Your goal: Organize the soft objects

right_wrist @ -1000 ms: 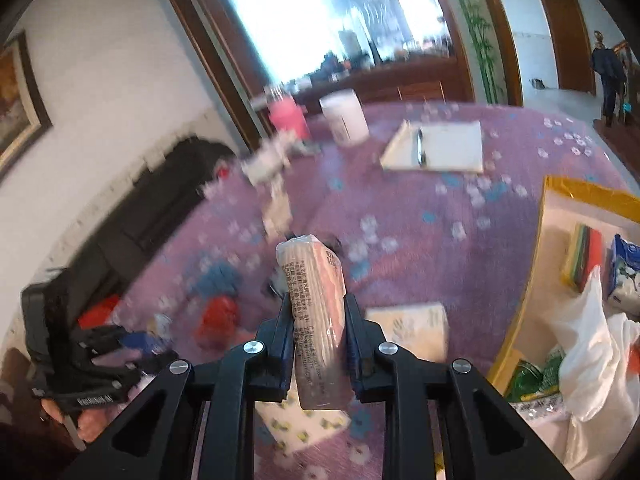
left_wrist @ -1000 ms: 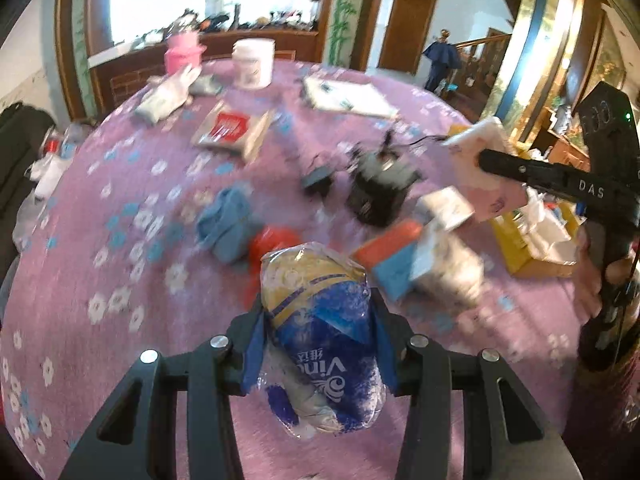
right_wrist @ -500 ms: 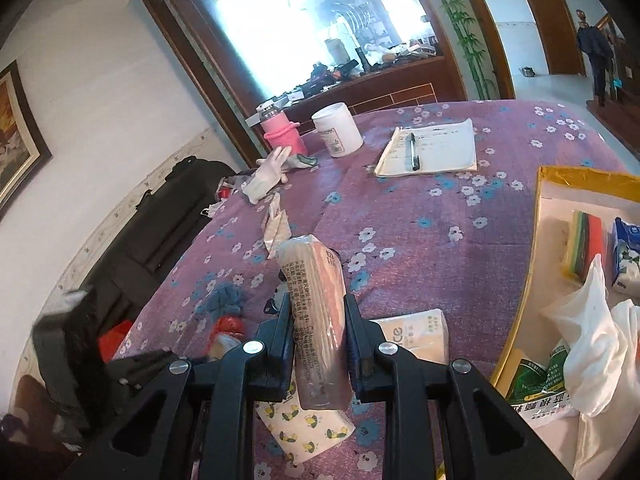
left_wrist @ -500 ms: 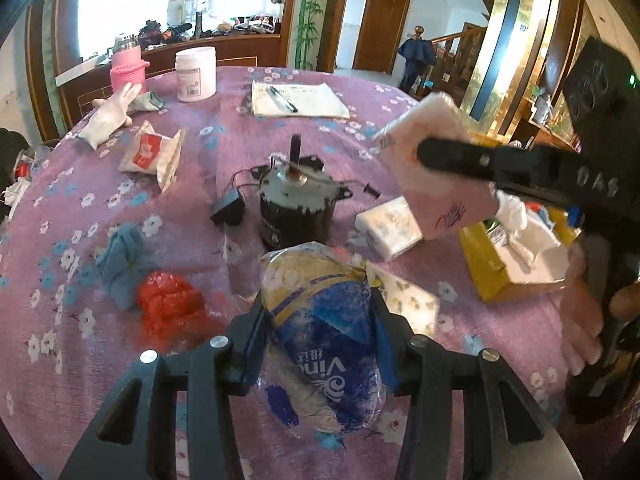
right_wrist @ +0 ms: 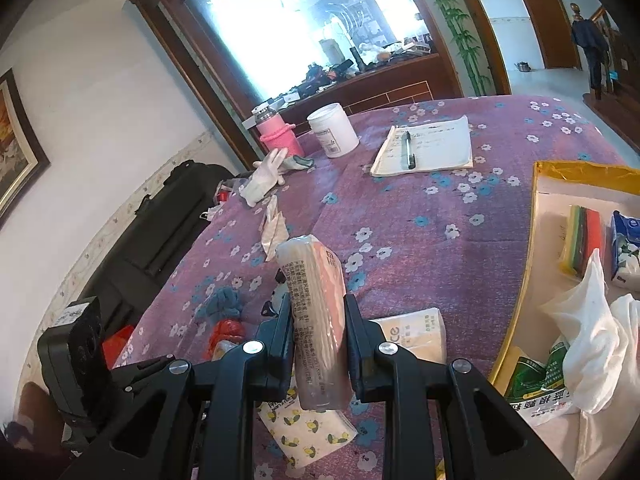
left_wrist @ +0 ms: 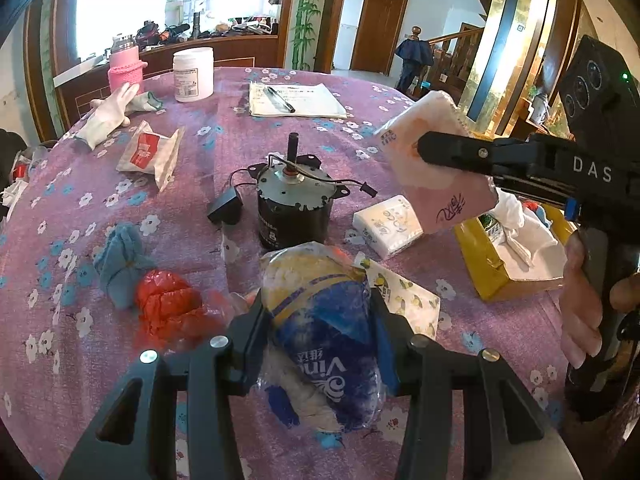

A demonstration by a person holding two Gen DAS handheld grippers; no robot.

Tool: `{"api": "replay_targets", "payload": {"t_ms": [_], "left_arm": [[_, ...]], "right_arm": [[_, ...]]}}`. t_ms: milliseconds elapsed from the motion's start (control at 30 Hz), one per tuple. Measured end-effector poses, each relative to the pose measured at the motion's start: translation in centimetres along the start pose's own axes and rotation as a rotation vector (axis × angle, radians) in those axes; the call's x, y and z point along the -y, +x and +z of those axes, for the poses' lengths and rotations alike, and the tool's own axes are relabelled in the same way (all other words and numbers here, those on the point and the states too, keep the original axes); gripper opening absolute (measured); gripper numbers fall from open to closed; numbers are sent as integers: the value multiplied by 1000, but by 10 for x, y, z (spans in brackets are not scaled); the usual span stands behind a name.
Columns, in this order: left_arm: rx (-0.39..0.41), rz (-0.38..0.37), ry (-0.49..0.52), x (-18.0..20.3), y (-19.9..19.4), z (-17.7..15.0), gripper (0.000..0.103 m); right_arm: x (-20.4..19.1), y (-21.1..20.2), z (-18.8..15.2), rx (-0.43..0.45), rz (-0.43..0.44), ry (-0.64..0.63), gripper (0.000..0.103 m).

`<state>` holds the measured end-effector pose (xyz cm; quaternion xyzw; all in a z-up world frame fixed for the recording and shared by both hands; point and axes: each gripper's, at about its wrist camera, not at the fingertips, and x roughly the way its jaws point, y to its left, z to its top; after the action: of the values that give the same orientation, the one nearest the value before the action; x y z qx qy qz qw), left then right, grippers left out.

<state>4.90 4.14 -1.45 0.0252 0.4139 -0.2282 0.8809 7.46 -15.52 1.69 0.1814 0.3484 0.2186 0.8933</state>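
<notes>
- Both grippers carry a load: the left gripper (left_wrist: 320,320) pinches a blue and yellow tissue bag (left_wrist: 324,332), its plastic wrapper bulging between the pads, while the right gripper (right_wrist: 318,334) clamps a slim pink tissue pack (right_wrist: 316,320) held on edge above the table.
- Seen from the left wrist, that pink pack (left_wrist: 436,172) hangs in the air over the right half of the table (left_wrist: 200,208), close to the yellow box (left_wrist: 480,264) at the right edge.
- The box (right_wrist: 536,208) already holds a striped sponge (right_wrist: 584,240), a small blue tissue pack (right_wrist: 624,248), a white plastic bag (right_wrist: 592,320) and a green-printed packet (right_wrist: 536,384), so part of the sorting looks done.
- Left on the cloth, by my reading: a white tissue pack (left_wrist: 388,226) and a lemon-print tissue pack (left_wrist: 404,304) near the box, a blue cloth (left_wrist: 118,264) and a red crumpled bag (left_wrist: 168,308) toward the left edge, a white glove (left_wrist: 108,118) and a red-and-white sachet (left_wrist: 150,154) toward the far left.
- A motor (left_wrist: 294,196), a notepad (left_wrist: 296,100) with pen, a white jar (left_wrist: 193,74) and a pink bottle (left_wrist: 125,70) are hard goods and probably stay put.
- Both held packs are squashy and film-wrapped; the blue bag looks loosely filled and wrinkled, the pink one firm and flat.
</notes>
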Motion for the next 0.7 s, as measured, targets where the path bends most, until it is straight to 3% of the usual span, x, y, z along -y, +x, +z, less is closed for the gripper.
{"api": "replay_targets", "payload": {"t_ms": [400, 700], "left_arm": [[5, 13, 25, 9, -7, 0, 45], [-3, -19, 49, 30, -13, 12, 45]], "right_arm": [[10, -9, 3, 25, -19, 42, 24], [23, -27, 9, 80, -34, 88, 24]]}}
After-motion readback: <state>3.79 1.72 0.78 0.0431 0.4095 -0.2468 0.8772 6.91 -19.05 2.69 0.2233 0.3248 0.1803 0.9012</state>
